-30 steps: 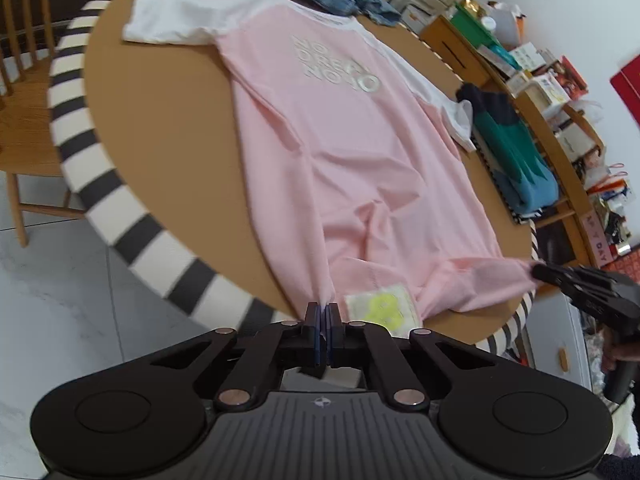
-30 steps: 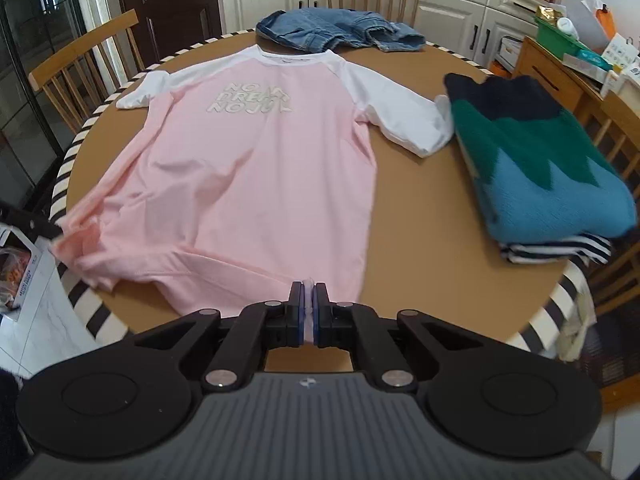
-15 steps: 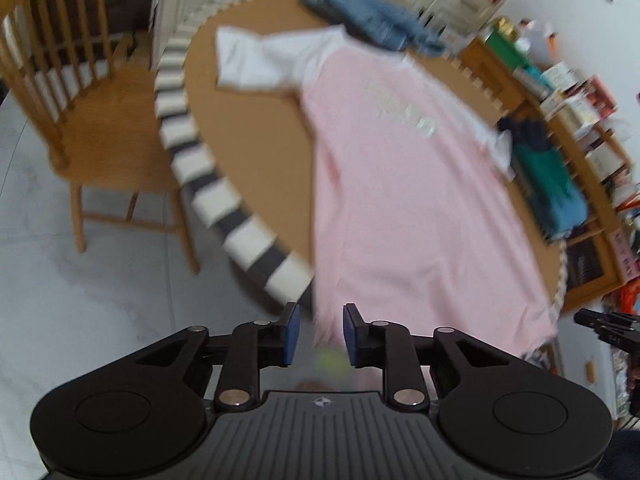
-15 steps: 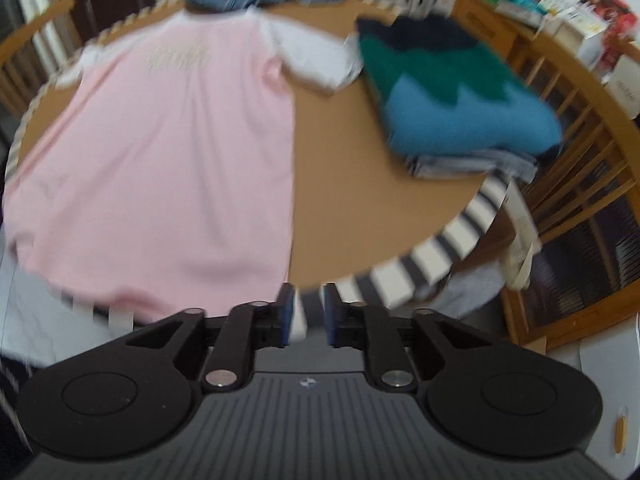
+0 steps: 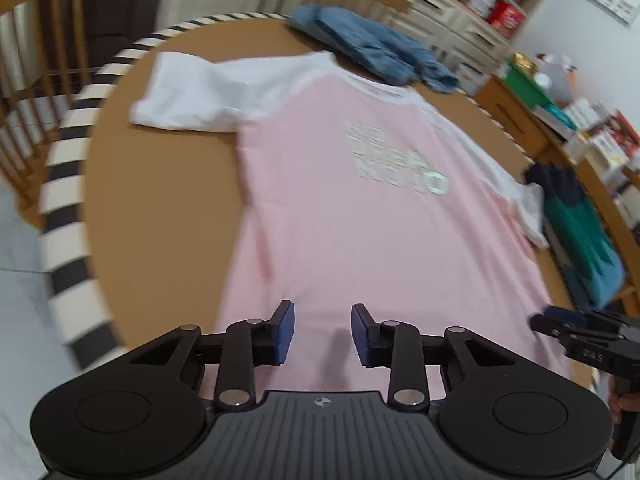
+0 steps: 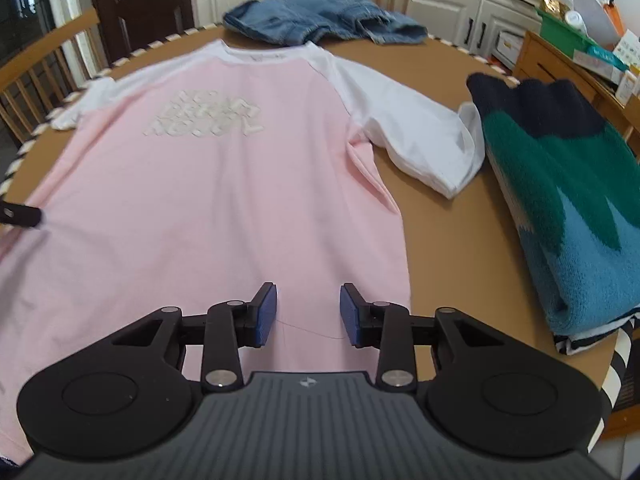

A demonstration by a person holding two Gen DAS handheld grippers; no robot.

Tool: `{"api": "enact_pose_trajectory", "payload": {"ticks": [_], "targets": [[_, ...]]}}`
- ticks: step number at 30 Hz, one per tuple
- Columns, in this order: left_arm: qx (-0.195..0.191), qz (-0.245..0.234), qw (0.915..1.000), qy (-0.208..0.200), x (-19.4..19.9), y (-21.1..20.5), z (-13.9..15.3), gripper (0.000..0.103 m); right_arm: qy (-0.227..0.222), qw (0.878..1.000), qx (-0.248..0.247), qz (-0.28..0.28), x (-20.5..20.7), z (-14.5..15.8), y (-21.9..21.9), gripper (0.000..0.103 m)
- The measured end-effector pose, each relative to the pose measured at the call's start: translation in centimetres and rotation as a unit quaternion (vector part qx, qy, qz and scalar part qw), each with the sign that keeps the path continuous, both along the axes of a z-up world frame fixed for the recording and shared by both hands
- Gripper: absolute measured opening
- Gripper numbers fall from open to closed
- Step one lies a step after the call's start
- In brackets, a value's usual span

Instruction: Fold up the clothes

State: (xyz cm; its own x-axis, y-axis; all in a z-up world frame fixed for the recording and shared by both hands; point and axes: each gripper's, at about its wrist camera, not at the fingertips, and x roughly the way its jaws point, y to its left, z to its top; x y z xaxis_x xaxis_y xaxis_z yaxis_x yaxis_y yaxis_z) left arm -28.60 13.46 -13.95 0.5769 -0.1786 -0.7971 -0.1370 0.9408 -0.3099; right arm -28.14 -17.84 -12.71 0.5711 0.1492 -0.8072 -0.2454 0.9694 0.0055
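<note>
Pink T-shirt (image 5: 360, 216) with white sleeves lies spread flat on the round table (image 5: 160, 208), directly ahead of and beneath both grippers. Left gripper (image 5: 322, 334) and right gripper (image 6: 307, 314) hang over its hem, jaws parted wide, holding nothing (folded sweater (image 6: 560, 200) right of the right gripper).

Black left gripper (image 5: 323, 333), blue-padded jaws, silver screws, perhaps ribbed grey housing.

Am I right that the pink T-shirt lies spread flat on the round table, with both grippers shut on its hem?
Not quite: the pink T-shirt does lie spread on the round table, but both wrist views show the left gripper and right gripper open, gripping nothing.
</note>
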Motion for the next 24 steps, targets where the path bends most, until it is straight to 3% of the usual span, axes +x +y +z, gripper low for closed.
{"api": "enact_pose_trajectory", "payload": {"ticks": [1, 4, 5, 8, 11, 15, 21, 24], "targets": [[0.005, 0.017, 0.9998, 0.000, -0.3, 1.1, 0.2, 0.037, -0.001, 1.000, 0.001, -0.001, -0.1, -0.1, -0.3, 0.045], [0.041, 0.074, 0.9964, 0.009, -0.7, 3.4, 0.4, 0.036, 0.002, 1.000, 0.009, -0.006, -0.4, -0.3, -1.4, 0.050], [0.039, 0.093, 0.9949, 0.011, -0.8, 4.1, 0.5, 0.041, 0.003, 1.000, 0.007, -0.010, -0.4, -0.3, -1.7, 0.050], [0.027, 0.122, 0.9922, 0.004, -0.9, 5.2, 1.4, 0.042, 0.013, 1.000, -0.001, -0.010, -0.2, 0.2, -2.6, 0.047], [0.022, 0.109, 0.9933, -0.030, 1.1, 4.7, 3.1, 0.051, -0.017, 0.999, 0.036, -0.024, 1.0, 2.2, -4.2, 0.046], [0.039, 0.087, 0.9937, -0.058, 7.1, 3.2, 5.2, 0.054, -0.055, 0.995, 0.065, -0.051, 6.6, 4.4, -5.8, 0.046], [0.175, 0.064, 0.9803, -0.067, 14.3, 1.6, 5.8, 0.054, -0.065, 0.995, 0.063, -0.039, 15.6, 4.9, -5.9, 0.045], [0.210, 0.080, 0.9732, -0.049, 16.8, 3.1, 5.4, 0.054, -0.055, 0.997, 0.040, -0.031, 19.6, 3.6, -5.7, 0.045]]}}
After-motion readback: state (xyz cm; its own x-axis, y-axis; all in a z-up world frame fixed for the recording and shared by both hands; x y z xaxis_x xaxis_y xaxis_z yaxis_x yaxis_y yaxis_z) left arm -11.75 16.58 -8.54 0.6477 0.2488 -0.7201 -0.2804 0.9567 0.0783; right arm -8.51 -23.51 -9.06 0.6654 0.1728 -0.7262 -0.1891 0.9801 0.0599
